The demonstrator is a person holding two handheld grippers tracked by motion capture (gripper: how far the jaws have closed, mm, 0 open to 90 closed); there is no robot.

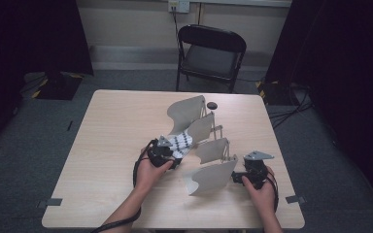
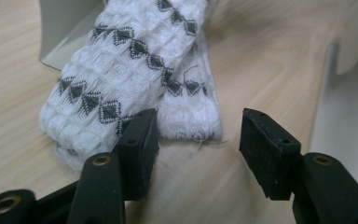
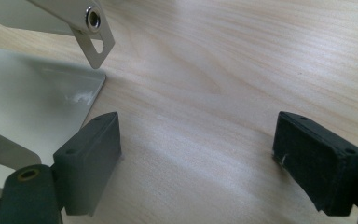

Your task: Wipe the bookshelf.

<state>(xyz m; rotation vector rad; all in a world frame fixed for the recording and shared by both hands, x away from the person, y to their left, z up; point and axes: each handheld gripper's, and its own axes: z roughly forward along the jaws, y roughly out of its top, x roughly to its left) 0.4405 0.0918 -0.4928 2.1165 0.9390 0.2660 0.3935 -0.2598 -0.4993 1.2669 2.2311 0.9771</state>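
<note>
Nearest the person, the right hand-held gripper (image 1: 237,177) rests low at the near right of the pale wooden surface (image 1: 111,145), held in the right hand (image 1: 262,187). In the right gripper view its jaws stand wide apart with only bare wood between them; the left jaw sits just beside the edge of a grey panel (image 3: 32,98), and a metal bracket with a hole (image 3: 93,32) hangs above that edge.

A little farther in, the left hand (image 1: 150,172) holds the left hand-held gripper (image 1: 178,156), pointing toward the middle of the surface. Its jaws are partly open and grip nothing. In the left gripper view the folded white cloth with dark diamond patterns (image 2: 135,79) lies flat on the wood just ahead of the jaws; its near end is at the left jaw's tip, while the gap between the jaws shows mostly bare wood.

From above, the cloth (image 1: 182,142) lies near the centre, tucked against a folding board of curved grey panels (image 1: 209,177) that runs from near right to far centre.

Beyond the board, a small dark round object (image 1: 211,105) sits near the far edge, and a black folding chair (image 1: 209,56) stands on the floor behind
</note>
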